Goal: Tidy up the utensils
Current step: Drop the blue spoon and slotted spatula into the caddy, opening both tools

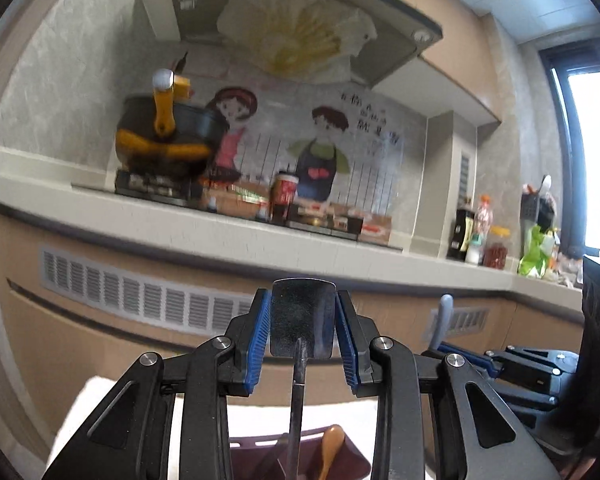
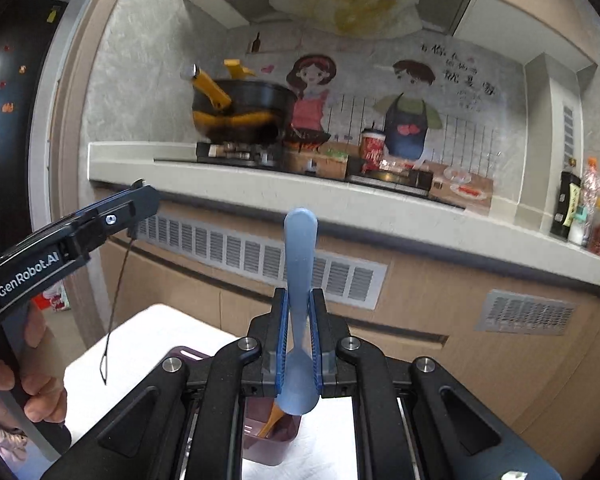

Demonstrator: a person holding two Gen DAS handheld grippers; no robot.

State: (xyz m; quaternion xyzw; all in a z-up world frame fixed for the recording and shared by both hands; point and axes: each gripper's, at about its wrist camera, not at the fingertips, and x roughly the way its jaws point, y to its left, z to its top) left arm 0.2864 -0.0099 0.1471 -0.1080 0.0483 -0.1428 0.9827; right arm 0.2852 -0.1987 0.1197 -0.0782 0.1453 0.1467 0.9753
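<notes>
My left tongs (image 1: pixel 302 322) grip the dark, speckled flat-headed metal spatula (image 1: pixel 302 320) by its blade, blue ribbed pads (image 1: pixel 259 336) pressed to either edge, its thin handle dropping straight down toward the dark maroon plastic utensil holder (image 1: pixel 340 462) below. My right tongs (image 2: pixel 299 334) are clenched on the pale blue plastic spoon (image 2: pixel 300 280), handle pointing up past the fingertips, bowl hanging just above the same maroon holder (image 2: pixel 268 446). Inside that holder an orange-brown wooden spoon (image 2: pixel 271 420) leans, its handle end also visible from the left wrist camera (image 1: pixel 331 446). The holder stands on a white table (image 2: pixel 140 344), with both utensils held above it rather than resting in it. From the right wrist camera, the left tongs (image 2: pixel 140 196) reach in to the left of the holder, the spatula's thin handle trailing down from them, and a hand (image 2: pixel 24 392) clutches the device's grip. Beyond the holder runs a beige kitchen cabinet front with a grey vent grille (image 2: pixel 260 256), topped by a pale worktop (image 2: pixel 340 208). On that worktop, behind and above the holder, a black wok with yellow handles (image 2: pixel 240 108) sits on a gas hob, a red paper cup (image 2: pixel 372 146) to its right, and bottles (image 2: pixel 580 200) farther right. A cartoon wall sticker of two cooks (image 2: pixel 360 96) covers the backsplash.
</notes>
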